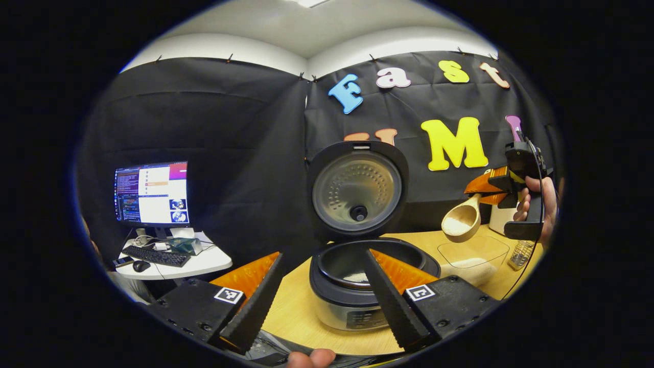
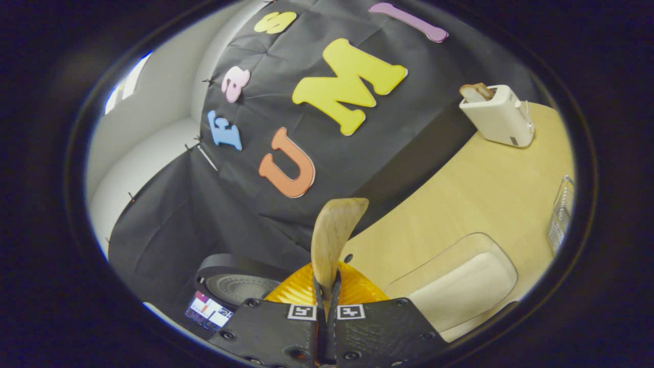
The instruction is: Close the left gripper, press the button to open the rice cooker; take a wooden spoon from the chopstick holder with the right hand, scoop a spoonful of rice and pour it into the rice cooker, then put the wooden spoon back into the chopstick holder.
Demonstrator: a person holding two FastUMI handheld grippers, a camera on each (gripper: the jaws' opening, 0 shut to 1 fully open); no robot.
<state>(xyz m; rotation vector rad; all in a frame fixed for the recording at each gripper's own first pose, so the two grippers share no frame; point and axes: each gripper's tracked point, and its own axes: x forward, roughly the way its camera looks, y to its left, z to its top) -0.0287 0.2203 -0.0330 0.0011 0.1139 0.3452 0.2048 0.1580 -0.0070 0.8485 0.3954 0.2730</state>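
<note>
The rice cooker [image 1: 352, 299] stands open in the left gripper view, its lid [image 1: 357, 189] upright and a little rice in the pot. My left gripper [image 1: 323, 253] hangs in front of it, jaws wide open and holding nothing. To the right, my right gripper [image 1: 503, 189] is shut on the wooden spoon [image 1: 462, 220]; its bowl holds rice and hovers over the clear rice container [image 1: 472, 258], right of the cooker. In the right gripper view the fingers of my right gripper [image 2: 327, 291] pinch the spoon [image 2: 332, 240]. The mesh chopstick holder [image 1: 521, 254] stands by the container.
A white toaster [image 2: 498, 115] sits at the back of the wooden table [image 2: 460, 194]. The rice container [image 2: 460, 283] and the chopstick holder [image 2: 560, 214] lie right of the spoon. A monitor [image 1: 153, 194] and keyboard stand on a small white table [image 1: 204, 263] at the left.
</note>
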